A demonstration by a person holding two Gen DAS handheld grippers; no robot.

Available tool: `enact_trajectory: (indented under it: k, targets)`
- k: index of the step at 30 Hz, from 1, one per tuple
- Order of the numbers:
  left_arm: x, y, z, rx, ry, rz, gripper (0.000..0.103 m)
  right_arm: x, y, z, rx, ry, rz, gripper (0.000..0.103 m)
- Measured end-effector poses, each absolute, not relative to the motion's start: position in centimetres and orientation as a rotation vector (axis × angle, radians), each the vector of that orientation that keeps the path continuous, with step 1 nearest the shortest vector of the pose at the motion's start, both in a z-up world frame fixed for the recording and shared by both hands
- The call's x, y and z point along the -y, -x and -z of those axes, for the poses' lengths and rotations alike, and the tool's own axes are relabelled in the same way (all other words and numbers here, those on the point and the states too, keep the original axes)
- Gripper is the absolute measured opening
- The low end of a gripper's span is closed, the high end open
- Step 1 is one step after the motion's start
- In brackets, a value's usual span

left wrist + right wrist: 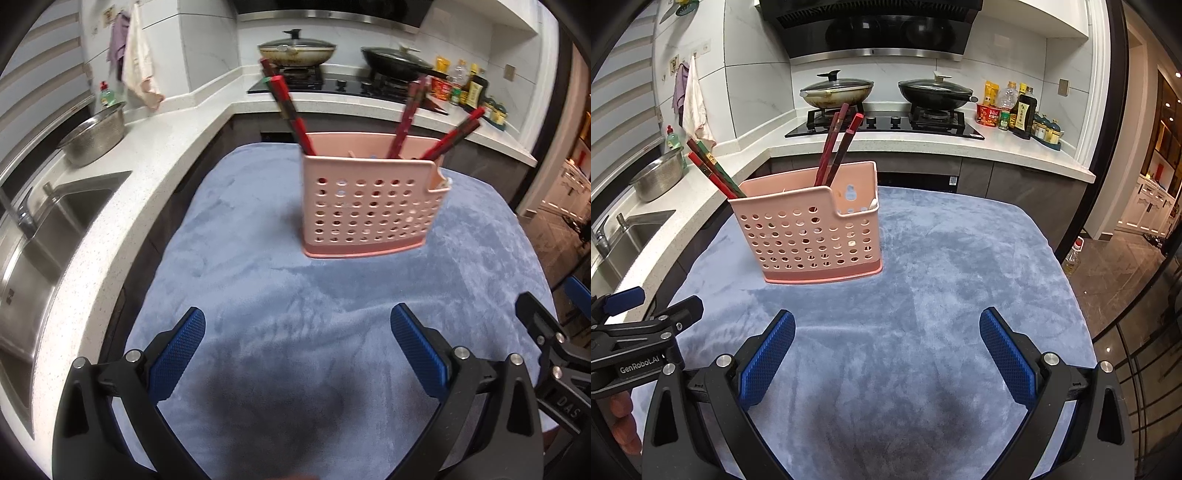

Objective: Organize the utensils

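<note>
both claws spread over the blue cloth, chopsticks standing in the pink holder

closest to me, my left gripper (297, 328) has its blue textured pads spread wide and holds nothing; the right gripper (886, 328) is spread just the same, empty too. both hang over the blue plush cloth (960, 295) that covers the table. in the right wrist view i see the left gripper's black body at the left edge, with "genrobot.ai" printed in white on it. in the left wrist view the right gripper's body shows at the right edge with the letters "das", the rest cut off.

further out, the pink utensil holder (809, 236) stands upright on the cloth, well apart from both claws. its front wall is perforated with rows of round holes, the base is a darker pink band, and the rim steps down to a lower section on one side. dark red chopsticks (834, 147) lean out of it in separate bunches, one bunch slanting left and the others tilting right. some carry green and gold patterning.

beyond the table, the white speckled countertop (155, 155) carries a steel bowl (94, 134). on the stove sit two lidded pans (836, 90), with sauce bottles (1023, 110) beside them; their labels are too small for me to read.
</note>
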State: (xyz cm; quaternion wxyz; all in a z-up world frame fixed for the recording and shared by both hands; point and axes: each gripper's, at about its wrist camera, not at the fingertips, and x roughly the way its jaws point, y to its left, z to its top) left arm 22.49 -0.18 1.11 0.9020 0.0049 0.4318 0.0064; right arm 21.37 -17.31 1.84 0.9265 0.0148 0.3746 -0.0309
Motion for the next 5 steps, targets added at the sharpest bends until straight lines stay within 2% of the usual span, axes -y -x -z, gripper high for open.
enact_trajectory:
  k: [5]
  targets:
    - [0.24,-22.34,-1.44,-0.856,-0.037,-0.026,0.096,17.35,-21.35,-1.86,-0.766,-0.031,0.064,0.096]
